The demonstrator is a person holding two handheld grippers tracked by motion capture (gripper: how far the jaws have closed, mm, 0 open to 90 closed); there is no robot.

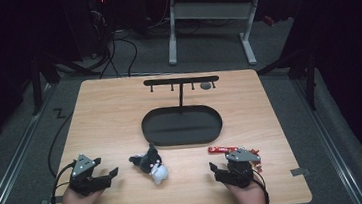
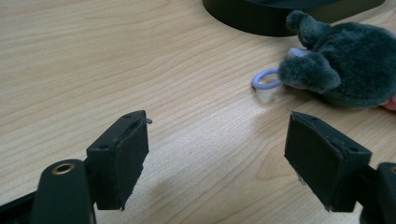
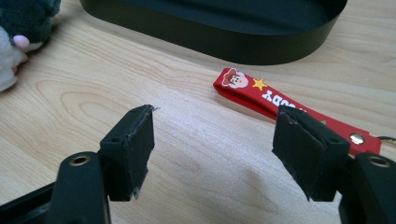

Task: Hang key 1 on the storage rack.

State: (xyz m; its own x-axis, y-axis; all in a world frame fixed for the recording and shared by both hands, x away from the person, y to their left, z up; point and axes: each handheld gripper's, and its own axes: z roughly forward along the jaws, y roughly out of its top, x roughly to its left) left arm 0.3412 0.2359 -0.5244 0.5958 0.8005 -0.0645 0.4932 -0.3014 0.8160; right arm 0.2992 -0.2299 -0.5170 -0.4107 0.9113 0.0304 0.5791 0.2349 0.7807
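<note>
A dark grey and white plush toy lies on the wooden table near the front, between my two grippers. Its lilac ring rests on the wood in the left gripper view, beyond my open left gripper. That left gripper sits at the front left, jaws pointing right toward the toy. My right gripper sits at the front right, open and holding nothing. A red printed strap with a metal snap lies just ahead of its right jaw. The strap lies in front of the black stand.
A black oval tray with an upright post and a hook bar stands mid-table; a small grey item hangs or lies by the bar's right end. The tray wall is close ahead. Desk legs and cables lie beyond the table.
</note>
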